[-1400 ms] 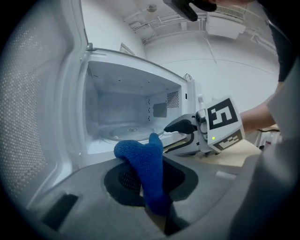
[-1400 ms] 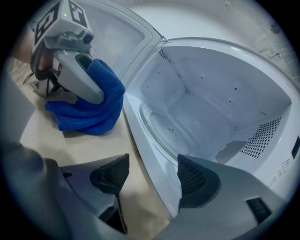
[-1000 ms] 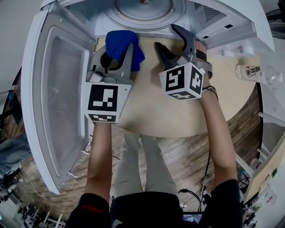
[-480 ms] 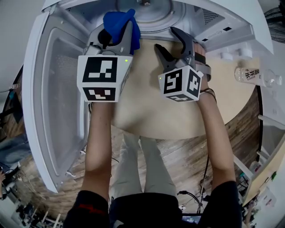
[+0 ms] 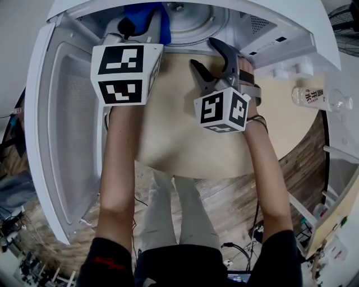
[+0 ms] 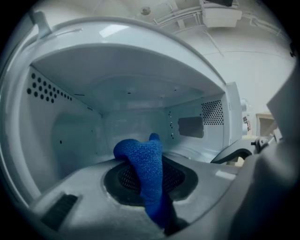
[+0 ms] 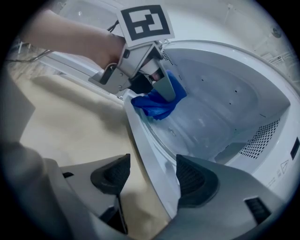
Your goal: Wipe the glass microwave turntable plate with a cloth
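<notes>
My left gripper (image 5: pixel 147 22) is shut on a blue cloth (image 5: pixel 146 12) and reaches into the open microwave, over the left part of the glass turntable plate (image 5: pixel 193 19). In the left gripper view the cloth (image 6: pixel 146 171) hangs folded out of the jaws, with the white cavity behind it. The right gripper view shows the cloth (image 7: pixel 157 104) at the plate's (image 7: pixel 199 126) near left rim; I cannot tell whether they touch. My right gripper (image 5: pixel 203 51) stands open at the microwave's front sill (image 7: pixel 150 140), holding nothing.
The microwave door (image 5: pixel 67 123) hangs open at the left. The microwave sits on a round wooden table (image 5: pixel 174 134). A water bottle (image 5: pixel 314 96) lies at the table's right side. The person's legs and a wooden floor show below.
My left gripper has moved forward from above the table into the microwave cavity, carrying the blue cloth. The right gripper has edged slightly forward and stays open.
</notes>
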Demonstrator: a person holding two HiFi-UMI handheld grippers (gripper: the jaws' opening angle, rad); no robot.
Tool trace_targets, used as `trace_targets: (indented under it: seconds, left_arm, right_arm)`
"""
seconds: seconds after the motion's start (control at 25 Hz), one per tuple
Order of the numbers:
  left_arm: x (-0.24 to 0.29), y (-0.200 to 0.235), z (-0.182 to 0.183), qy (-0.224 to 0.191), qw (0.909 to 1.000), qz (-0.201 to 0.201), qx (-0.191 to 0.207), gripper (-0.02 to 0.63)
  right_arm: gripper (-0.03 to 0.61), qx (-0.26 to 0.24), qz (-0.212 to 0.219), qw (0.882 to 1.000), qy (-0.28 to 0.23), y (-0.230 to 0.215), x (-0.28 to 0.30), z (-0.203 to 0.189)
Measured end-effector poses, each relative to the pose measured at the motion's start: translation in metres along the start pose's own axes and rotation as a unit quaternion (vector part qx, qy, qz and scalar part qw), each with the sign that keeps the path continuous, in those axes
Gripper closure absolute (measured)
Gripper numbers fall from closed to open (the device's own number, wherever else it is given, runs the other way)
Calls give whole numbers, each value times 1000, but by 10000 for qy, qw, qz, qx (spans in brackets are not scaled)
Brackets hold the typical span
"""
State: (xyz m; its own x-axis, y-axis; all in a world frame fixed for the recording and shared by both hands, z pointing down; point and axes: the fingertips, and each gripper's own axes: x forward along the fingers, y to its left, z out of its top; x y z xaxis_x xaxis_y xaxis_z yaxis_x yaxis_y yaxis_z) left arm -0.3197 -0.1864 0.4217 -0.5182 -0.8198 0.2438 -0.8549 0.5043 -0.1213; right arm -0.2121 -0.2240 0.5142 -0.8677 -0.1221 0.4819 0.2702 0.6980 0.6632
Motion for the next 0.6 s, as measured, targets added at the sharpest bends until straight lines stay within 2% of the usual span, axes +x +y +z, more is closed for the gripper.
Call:
trace_targets:
  seconds: [0.12,0.28,0.44,0.6]
  left_arm:
    - [7,7,-2,21,9998,97,193,557]
    - [10,9,6,-156,9986,179,467,557]
    - [14,-4,6,-84,9943,88,1062,557]
    - [15,-24,-3,-101,9908,-157,1344,557]
  right_arm:
    - [287,3,6,10000,2,0,0,0]
    - [287,-9,1,10000,-5,0,0,0]
    - [287,-9,1,10000,-4,0,0,0]
    - [287,3,9,10000,0,0,0,0]
